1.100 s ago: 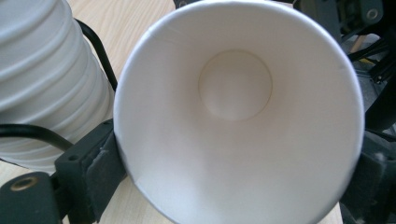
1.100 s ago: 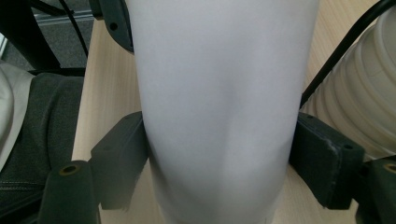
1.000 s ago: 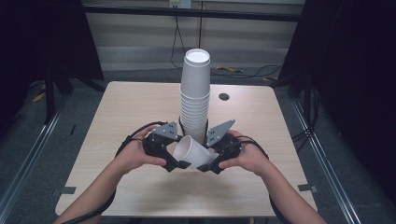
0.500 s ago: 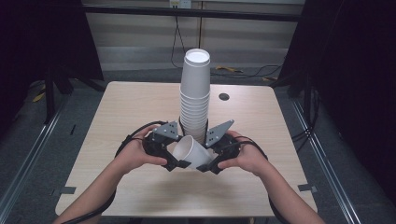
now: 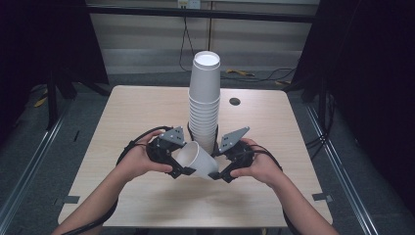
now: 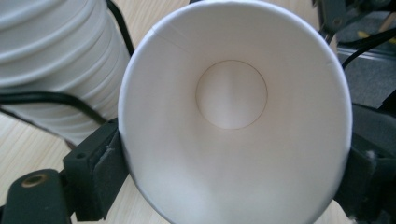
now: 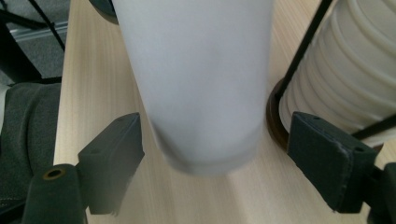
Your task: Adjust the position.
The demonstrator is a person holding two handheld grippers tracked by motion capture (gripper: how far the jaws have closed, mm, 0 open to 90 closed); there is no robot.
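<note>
No text, label, brand, number or sign can be read anywhere in these views: the white paper cup [image 6: 233, 116] is plain inside and out, the cup stack [image 5: 204, 98] at twelve o'clock of it carries no print, and the table [image 5: 122, 117] bears no marking that can be made out
</note>
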